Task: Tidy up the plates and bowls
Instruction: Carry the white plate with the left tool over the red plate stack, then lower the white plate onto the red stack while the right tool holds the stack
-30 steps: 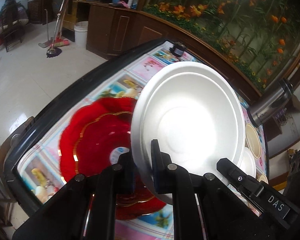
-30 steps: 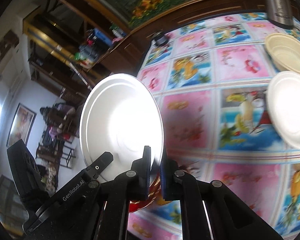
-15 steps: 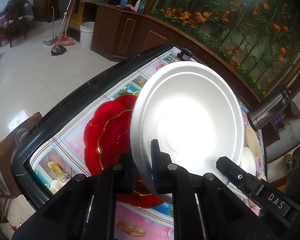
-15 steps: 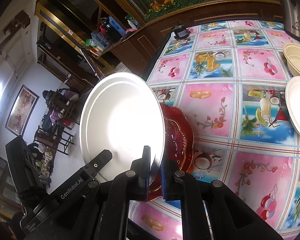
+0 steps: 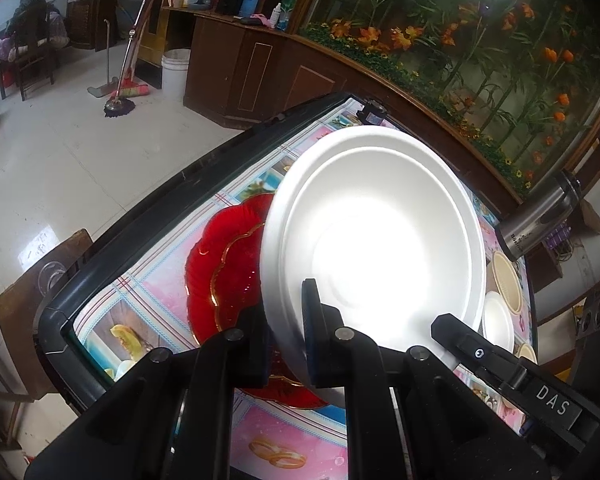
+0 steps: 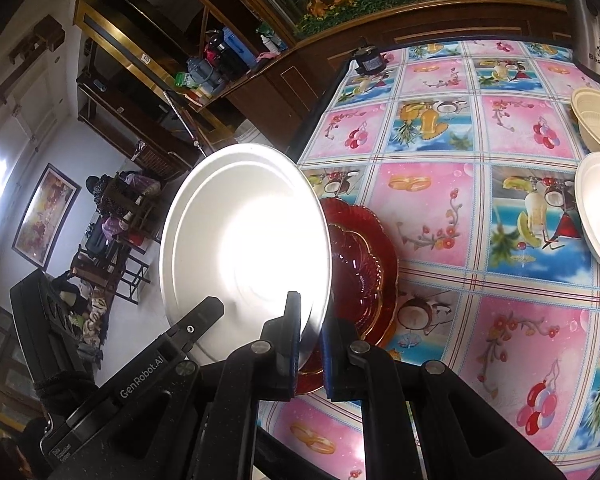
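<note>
Flowered oilcloth covers the table (image 6: 440,216). Left gripper (image 5: 286,344) and right gripper (image 6: 310,344) each clamp a white plate (image 5: 376,240) rim at frame centre, above the red glass plate (image 5: 224,264); best lowered level, released together.

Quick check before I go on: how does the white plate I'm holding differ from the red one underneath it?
The white plate is plain and opaque with a smooth round rim; the red plate is glassy and see-through, with a scalloped edge and gold trim. The white plate is held tilted off the table, clamped at its rim by the left gripper and right gripper; the red plate lies flat on the tablecloth. Both are round and empty.
</note>
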The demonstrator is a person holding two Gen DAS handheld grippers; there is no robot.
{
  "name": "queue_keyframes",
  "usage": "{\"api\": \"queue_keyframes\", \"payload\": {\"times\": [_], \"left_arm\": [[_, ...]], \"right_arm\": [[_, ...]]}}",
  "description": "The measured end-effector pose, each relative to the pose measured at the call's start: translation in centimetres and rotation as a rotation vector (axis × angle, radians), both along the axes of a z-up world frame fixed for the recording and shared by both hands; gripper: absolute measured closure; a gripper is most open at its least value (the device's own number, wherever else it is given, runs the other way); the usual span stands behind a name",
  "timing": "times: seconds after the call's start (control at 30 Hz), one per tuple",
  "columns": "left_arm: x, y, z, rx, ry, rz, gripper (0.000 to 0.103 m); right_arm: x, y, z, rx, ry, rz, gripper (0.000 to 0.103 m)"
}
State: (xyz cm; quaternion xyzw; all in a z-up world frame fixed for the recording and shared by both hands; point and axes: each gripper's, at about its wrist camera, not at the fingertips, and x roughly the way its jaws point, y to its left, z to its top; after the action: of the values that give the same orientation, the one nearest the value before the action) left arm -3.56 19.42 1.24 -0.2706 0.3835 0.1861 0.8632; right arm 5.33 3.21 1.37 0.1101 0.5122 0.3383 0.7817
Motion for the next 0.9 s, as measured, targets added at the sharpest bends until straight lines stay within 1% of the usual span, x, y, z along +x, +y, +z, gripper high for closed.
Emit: {"api": "queue_keyframes", "payload": {"times": [0.4,0.9], "left_arm": [[-0.2,-0.4,-1.7,0.015,0.043,-0.001,0.093],[-0.6,-0.9,-2.4,0.062,0.059,-0.002,0.092]], "right_arm": [[-0.6,0.1,-1.9,-0.006,0.037,-0.001,0.095],[-1.2,0.3,-2.9,-0.021,0.051,-0.003,0.095]]}}
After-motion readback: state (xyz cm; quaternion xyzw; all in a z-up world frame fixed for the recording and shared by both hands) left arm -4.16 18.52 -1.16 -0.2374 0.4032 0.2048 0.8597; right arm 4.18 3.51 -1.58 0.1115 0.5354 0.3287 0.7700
